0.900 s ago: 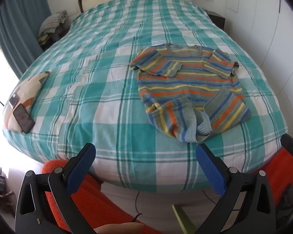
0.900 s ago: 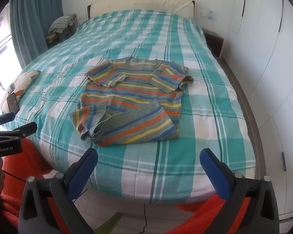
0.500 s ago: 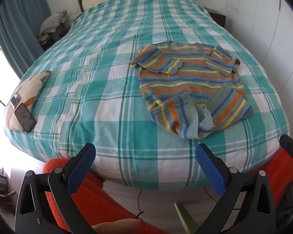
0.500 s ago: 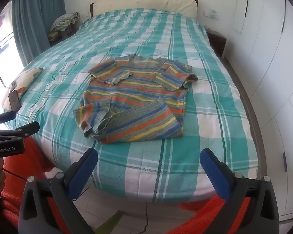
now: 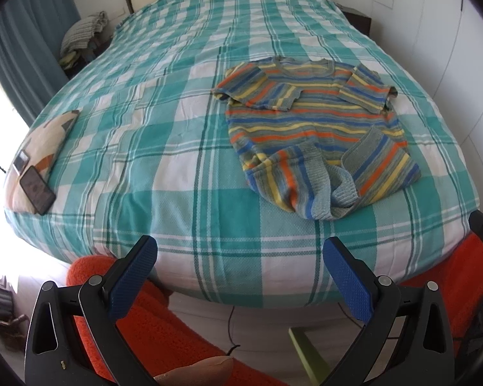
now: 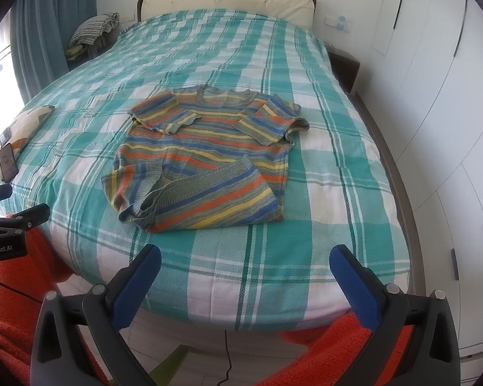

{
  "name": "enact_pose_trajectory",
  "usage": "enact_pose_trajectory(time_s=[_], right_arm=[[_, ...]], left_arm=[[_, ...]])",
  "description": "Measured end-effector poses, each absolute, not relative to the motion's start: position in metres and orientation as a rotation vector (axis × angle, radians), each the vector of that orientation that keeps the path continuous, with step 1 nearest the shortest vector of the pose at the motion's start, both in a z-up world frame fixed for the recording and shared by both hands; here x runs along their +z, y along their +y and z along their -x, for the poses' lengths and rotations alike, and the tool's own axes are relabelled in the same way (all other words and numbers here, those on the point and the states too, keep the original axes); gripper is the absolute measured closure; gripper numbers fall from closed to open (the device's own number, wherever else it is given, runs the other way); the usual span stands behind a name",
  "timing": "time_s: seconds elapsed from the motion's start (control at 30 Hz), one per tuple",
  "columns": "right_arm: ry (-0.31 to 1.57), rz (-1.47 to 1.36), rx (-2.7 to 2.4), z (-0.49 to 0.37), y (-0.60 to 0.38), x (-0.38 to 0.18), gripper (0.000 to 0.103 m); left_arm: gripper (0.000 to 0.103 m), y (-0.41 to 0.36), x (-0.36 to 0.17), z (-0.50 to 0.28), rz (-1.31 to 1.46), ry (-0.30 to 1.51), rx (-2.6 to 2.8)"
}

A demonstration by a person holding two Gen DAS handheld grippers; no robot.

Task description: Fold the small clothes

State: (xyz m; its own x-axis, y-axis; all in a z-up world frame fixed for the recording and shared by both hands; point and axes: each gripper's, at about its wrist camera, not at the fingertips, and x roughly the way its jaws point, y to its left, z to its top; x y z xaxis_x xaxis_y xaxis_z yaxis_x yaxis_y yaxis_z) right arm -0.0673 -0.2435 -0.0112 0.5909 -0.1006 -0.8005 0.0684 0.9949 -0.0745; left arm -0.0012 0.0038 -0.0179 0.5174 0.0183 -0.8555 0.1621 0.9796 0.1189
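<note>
Right now I hold both grippers off the foot of the bed [image 5: 177, 148], left gripper [image 5: 240, 276] and right gripper [image 6: 246, 278] each spread wide and gripping nothing. Ahead, the striped shirt [image 6: 206, 157] lies on the checked cover, sleeves folded in, its hem bunched and turned up. On the far left edge, a phone [image 5: 37, 189] rests on a cushion [image 5: 48, 135]

A phone [image 5: 37, 189] lies on a cushion [image 5: 45, 138] at the bed's [image 5: 177, 128] edge.
</note>
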Motion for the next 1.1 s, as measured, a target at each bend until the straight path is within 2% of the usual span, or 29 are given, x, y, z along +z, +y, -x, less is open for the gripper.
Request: enact_pose_trajectory(time_s=[0.33,0.57,0.7,0.83,0.97,1.0,1.03,1.07,1.1], right_arm=[[0.945,0.041,-0.107,0.068,-0.244,-0.016,0.0],[0.911,0.005,-0.029,0.048,-0.263,-0.021,0.0],[0.886,0.085,0.023,0.007,-0.281,-0.035,0.0],[0.964,0.078,0.151,-0.057,-0.292,-0.064,0.0],[1.088,0.049,0.287,-0.121,-0.288,-0.106,0.011],[1.128,0.041,0.297,-0.136,-0.288,-0.119,0.016],[1.162,0.032,0.294,-0.148,-0.289,-0.132,0.019],[1.2,0.023,0.299,-0.158,-0.288,-0.143,0.032],[1.233,0.015,0.305,-0.165,-0.288,-0.153,0.06]], left_arm=[[0.0,0.015,-0.033,-0.004,-0.158,1.083,-0.045],[0.001,0.026,-0.034,-0.029,-0.108,1.057,-0.148],[0.001,0.018,-0.046,-0.071,-0.082,1.05,-0.306],[0.002,-0.012,-0.087,-0.121,-0.164,1.116,-0.419],[0.005,-0.041,-0.12,-0.143,-0.309,1.136,-0.48],[0.012,-0.047,-0.126,-0.145,-0.338,1.141,-0.497],[0.029,-0.052,-0.132,-0.147,-0.366,1.151,-0.507],[0.043,-0.053,-0.137,-0.148,-0.381,1.165,-0.518],[0.081,-0.053,-0.14,-0.148,-0.384,1.179,-0.524]])
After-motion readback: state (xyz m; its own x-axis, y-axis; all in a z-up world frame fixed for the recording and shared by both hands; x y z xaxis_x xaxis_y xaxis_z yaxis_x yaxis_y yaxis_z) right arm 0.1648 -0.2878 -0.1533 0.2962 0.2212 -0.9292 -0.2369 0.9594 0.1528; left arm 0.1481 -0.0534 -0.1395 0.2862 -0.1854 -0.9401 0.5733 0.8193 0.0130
